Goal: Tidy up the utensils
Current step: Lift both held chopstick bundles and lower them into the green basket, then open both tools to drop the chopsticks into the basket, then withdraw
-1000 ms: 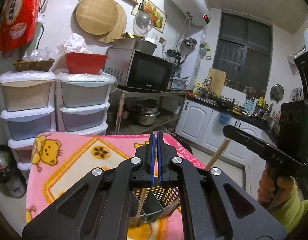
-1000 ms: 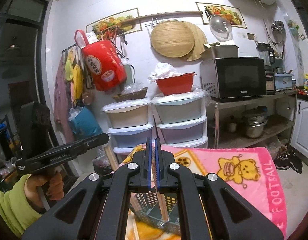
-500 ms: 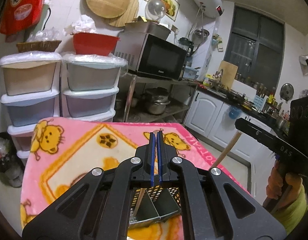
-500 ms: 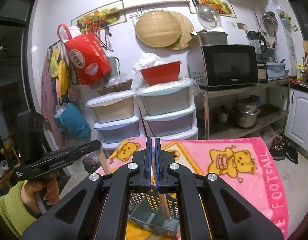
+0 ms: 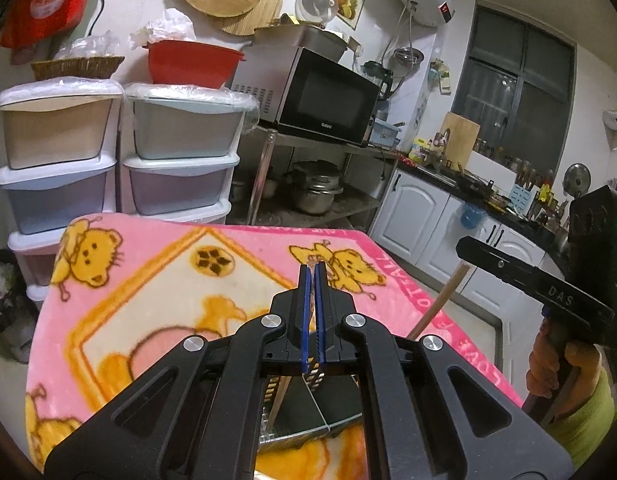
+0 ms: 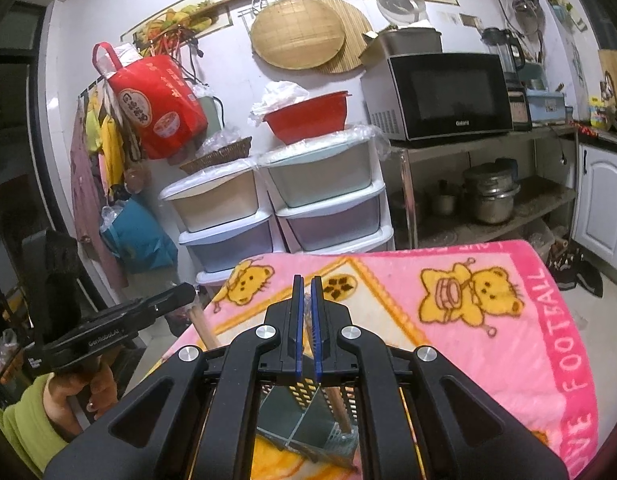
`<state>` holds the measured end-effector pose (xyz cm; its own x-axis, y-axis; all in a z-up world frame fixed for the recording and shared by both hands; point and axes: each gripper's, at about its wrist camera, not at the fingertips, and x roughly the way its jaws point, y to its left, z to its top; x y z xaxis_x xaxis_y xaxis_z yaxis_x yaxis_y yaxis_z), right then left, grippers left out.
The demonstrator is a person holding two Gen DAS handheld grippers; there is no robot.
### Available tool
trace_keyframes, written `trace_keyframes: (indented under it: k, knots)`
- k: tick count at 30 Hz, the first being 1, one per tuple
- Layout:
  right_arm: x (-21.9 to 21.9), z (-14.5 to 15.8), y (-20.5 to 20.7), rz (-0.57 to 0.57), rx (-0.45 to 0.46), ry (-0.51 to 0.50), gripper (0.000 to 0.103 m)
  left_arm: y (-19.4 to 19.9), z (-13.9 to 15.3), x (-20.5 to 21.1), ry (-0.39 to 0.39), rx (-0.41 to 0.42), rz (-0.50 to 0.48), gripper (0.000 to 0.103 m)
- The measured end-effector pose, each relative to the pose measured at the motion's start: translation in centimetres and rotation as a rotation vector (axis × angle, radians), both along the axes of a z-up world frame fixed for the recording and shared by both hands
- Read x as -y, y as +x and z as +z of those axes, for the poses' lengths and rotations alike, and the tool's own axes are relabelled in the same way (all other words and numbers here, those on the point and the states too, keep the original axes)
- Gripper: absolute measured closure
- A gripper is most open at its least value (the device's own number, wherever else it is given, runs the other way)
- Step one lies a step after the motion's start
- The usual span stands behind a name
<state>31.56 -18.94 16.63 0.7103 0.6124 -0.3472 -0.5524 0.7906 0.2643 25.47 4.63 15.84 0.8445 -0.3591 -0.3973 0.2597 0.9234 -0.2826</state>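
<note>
Both views lower; chopstick (image 6: 335, 406) upright in caddy (image 6: 308, 432).

1. Lighting: bright, even indoor light from overhead; window (image 5: 512, 92) dark.
2. Glare: soft sheen on the white wall tiles (image 6: 88, 92).
3. Distortion: strong fisheye bowing, black vignette in the corners.
4. Focus: near gripper bodies slightly soft; far shelves sharp.
</note>
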Motion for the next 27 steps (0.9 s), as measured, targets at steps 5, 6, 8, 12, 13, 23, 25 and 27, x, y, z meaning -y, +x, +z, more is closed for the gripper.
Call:
trace_keyframes:
  k: [5, 6, 8, 12, 13, 23, 25, 27]
  knots:
    - [0.1, -0.7, 0.3, -0.005, -0.022, -0.014, 0.097, -0.1, -0.9, -0.3, 0.002, -0.012, 0.021, 0.100]
    - [0.1, -0.9, 0.4, -0.005, -0.027, -0.017, 0.097, -0.1, -1.0, -0.3, 0.002, -0.014, 0.024, 0.096]
    - [0.2, -1.3, 0.4, -0.012, -0.033, -0.023, 0.095, -0.2, -1.3, -0.6, 0.002, -0.018, 0.035, 0.085]
    - [0.5, -1.9, 0.1, -0.020, -0.041, -0.028, 0.085, -0.6, -1.5, -1.0, 0.005, -0.013, 0.056, 0.070]
    - [0.5, -2.0, 0.0, -0.026, -0.040, -0.030, 0.082, -0.7, -1.6, -1.1, 0.006, -0.012, 0.063, 0.067]
    - [0.8, -2.7, -1.2, -0.046, -0.031, -0.062, 0.060, -2.2, -2.4, -1.6, 0.018, -0.009, 0.111, 0.022]
    - [0.9, -2.8, -1.5, -0.049, -0.031, -0.069, 0.055, -2.6, -2.6, -1.6, 0.017, -0.012, 0.121, 0.011]
    - [1.0, -3.0, -1.9, -0.050, -0.029, -0.073, 0.053, -3.0, -2.7, -1.7, 0.018, -0.008, 0.131, 0.011]
